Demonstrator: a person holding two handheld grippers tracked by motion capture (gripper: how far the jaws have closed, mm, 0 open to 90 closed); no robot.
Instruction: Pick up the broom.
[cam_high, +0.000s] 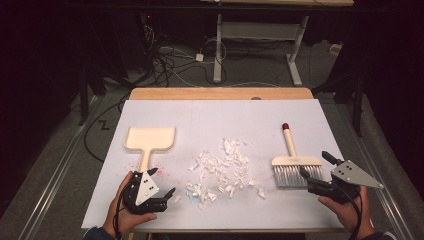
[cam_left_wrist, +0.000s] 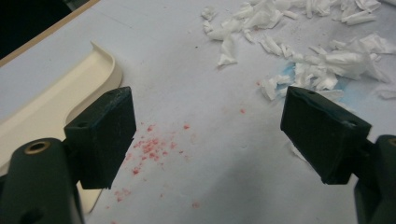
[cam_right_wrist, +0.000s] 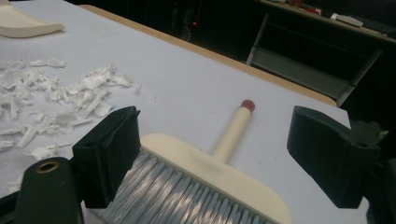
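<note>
A cream dustpan (cam_high: 150, 138) lies at the left of the white sheet, handle toward me. White paper scraps (cam_high: 224, 170) are strewn across the middle. A cream brush (cam_high: 295, 163) with grey bristles and a red-tipped handle lies at the right. My left gripper (cam_high: 162, 182) is open just right of the dustpan's handle end, nothing between its jaws. In the left gripper view it (cam_left_wrist: 208, 100) hovers over red specks (cam_left_wrist: 152, 145), the dustpan (cam_left_wrist: 70, 93) to its left and scraps (cam_left_wrist: 327, 60) ahead. My right gripper (cam_high: 316, 166) is open beside the brush head. In its own view it (cam_right_wrist: 217, 116) frames the brush (cam_right_wrist: 210, 172) without touching it.
The white sheet (cam_high: 215, 115) covers a wooden table whose far edge (cam_high: 220, 93) shows. Cables and a desk frame (cam_high: 260, 45) stand on the floor beyond. A blue smudge (cam_high: 196, 189) marks the sheet under the near scraps.
</note>
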